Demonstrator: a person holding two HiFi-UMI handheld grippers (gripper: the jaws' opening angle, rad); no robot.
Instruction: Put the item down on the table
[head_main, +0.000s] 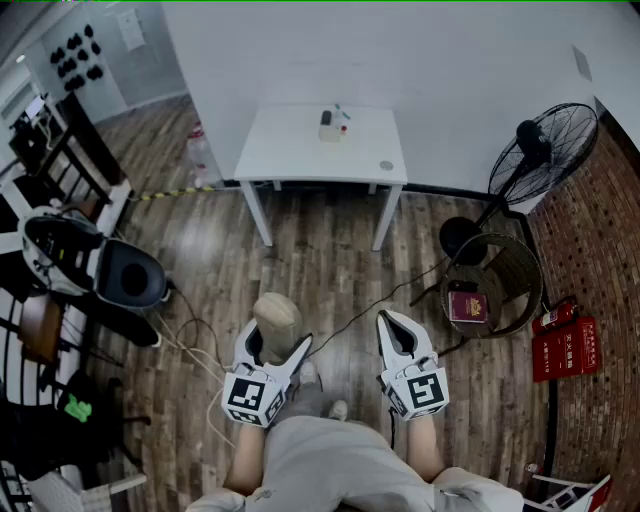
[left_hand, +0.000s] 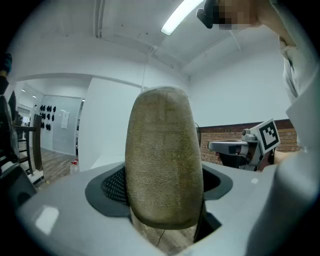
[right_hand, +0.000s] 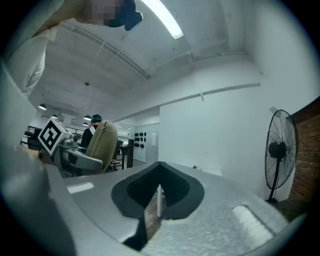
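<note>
A tan, fuzzy oblong item (head_main: 277, 318) stands upright between the jaws of my left gripper (head_main: 276, 342), which is shut on it above the wooden floor. In the left gripper view the item (left_hand: 162, 160) fills the middle, with the dark pads (left_hand: 114, 184) pressing its sides. My right gripper (head_main: 392, 322) hovers beside it, about level; its jaws meet at the tip with nothing between them (right_hand: 159, 182). The white table (head_main: 290, 150) stands ahead against the wall, with a few small things (head_main: 333, 122) near its far edge. From the right gripper view the item (right_hand: 102, 142) shows at the left.
A standing fan (head_main: 540, 150) and a wicker chair (head_main: 510, 270) holding a red book (head_main: 467, 305) are at the right, with red fire extinguishers (head_main: 565, 345) by the brick wall. A black seat (head_main: 130, 275) and racks stand at the left. Cables (head_main: 390, 295) run across the floor.
</note>
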